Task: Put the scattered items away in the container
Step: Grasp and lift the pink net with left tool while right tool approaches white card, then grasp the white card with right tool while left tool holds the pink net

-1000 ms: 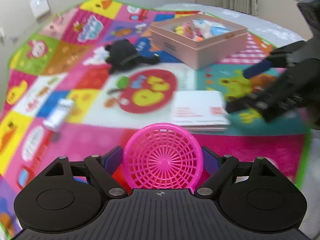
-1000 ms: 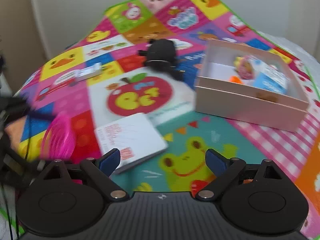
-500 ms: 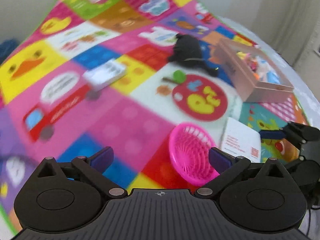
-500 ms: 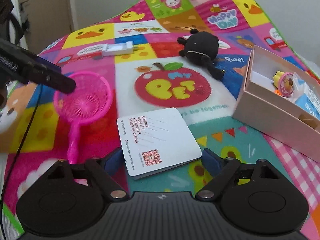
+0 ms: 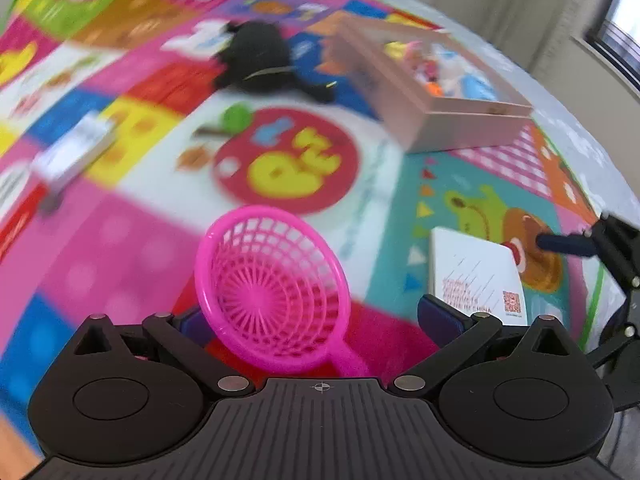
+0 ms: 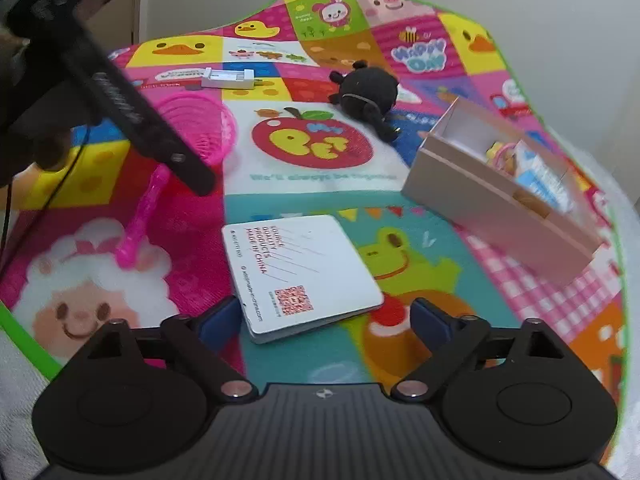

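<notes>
A pink plastic sieve [image 5: 272, 292] lies on the play mat between the open fingers of my left gripper [image 5: 318, 322]; it also shows in the right wrist view [image 6: 192, 128], under that gripper's finger [image 6: 132, 112]. A white booklet [image 6: 300, 272] lies flat just ahead of my open right gripper [image 6: 324, 320], and shows in the left wrist view [image 5: 476, 280]. The pink box [image 6: 504, 192] holds several small items; it also shows in the left wrist view [image 5: 436, 96]. A black plush toy [image 6: 368, 88] and a white gadget [image 6: 228, 78] lie further back.
The colourful play mat [image 6: 312, 148] covers the surface, with a green edge [image 6: 24, 336] at the near left. A wall [image 6: 560, 20] rises behind it. The right gripper shows in the left wrist view [image 5: 600, 248] at the right edge.
My left gripper let go of the sieve, which now lies on the mat, and swung around over it. My right gripper moved in over the booklet.
</notes>
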Available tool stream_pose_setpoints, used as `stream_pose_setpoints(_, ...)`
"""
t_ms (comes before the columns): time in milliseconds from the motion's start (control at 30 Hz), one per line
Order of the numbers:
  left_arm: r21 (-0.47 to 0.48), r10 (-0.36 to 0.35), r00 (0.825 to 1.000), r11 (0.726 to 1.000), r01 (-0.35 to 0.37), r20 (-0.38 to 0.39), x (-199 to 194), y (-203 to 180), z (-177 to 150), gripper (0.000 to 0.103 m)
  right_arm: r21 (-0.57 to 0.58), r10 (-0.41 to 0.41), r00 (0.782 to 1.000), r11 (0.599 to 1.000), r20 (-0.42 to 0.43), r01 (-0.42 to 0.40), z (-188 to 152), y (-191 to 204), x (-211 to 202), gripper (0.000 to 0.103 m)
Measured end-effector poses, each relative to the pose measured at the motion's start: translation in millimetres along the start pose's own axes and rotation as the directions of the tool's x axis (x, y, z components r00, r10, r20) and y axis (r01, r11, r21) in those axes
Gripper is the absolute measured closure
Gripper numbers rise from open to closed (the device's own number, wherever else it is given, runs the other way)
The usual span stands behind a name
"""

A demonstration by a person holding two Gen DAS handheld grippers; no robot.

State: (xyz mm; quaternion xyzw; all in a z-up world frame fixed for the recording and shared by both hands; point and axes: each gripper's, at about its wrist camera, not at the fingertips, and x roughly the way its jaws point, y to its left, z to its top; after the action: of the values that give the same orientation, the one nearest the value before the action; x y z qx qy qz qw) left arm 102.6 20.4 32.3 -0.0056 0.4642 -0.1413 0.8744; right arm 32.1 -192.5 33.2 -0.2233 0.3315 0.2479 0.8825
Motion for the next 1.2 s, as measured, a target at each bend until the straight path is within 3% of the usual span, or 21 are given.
stream_pose_setpoints(133, 0.096, -0.009, 0.998, 0.995, 0.003, 0.065, -5, -13, -3, 0.0, -0.009, -0.151, 0.989, 0.988, -0.001, 0.151, -4, -10, 2, 0.009)
stream_pose_setpoints(200, 0.123, -0.002, 0.996, 0.992, -0.01, 0.094, -13, -16, -9, 0.0, 0.029, -0.179, 0.984, 0.983, -0.002, 0.179, -4, -20, 1, 0.009)
stream_pose_setpoints(333, 0.082, 0.025, 0.994, 0.996, -0.034, 0.108, -23, -9, -26, 0.0, 0.185, -0.085, 0.996, 0.98, 0.034, 0.077, -3, -39, -10, 0.006)
stream_pose_setpoints(500, 0.006, 0.087, 0.995, 0.996, -0.087, 0.04, -14, 2, -46, 0.0, 0.351, -0.009, 0.999, 0.936, 0.04, -0.005, 5, -39, -7, 0.003)
stream_pose_setpoints(667, -0.002, 0.115, 0.992, 0.993, -0.115, 0.059, -11, 0, -50, 0.0, 0.34, -0.076, 0.997, 0.937, -0.011, 0.076, 11, -13, 12, 0.003)
stream_pose_setpoints(800, 0.002, 0.113, 0.99, 0.994, -0.114, 0.088, -11, 0, -56, 0.0, 0.35, -0.052, 0.999, 0.935, -0.018, 0.054, 11, -6, 18, 0.003)
stream_pose_setpoints(1067, -0.001, 0.112, 0.99, 0.994, -0.112, 0.083, -10, 0, -56, 0.0, 0.505, -0.053, 0.998, 0.86, -0.045, 0.069, 28, -19, 40, 0.002)
stream_pose_setpoints(1200, 0.003, 0.115, 0.991, 0.993, -0.116, 0.073, -10, 0, -54, 0.0, 0.464, -0.08, 0.994, 0.879, -0.078, 0.107, 43, -14, 61, 0.002)
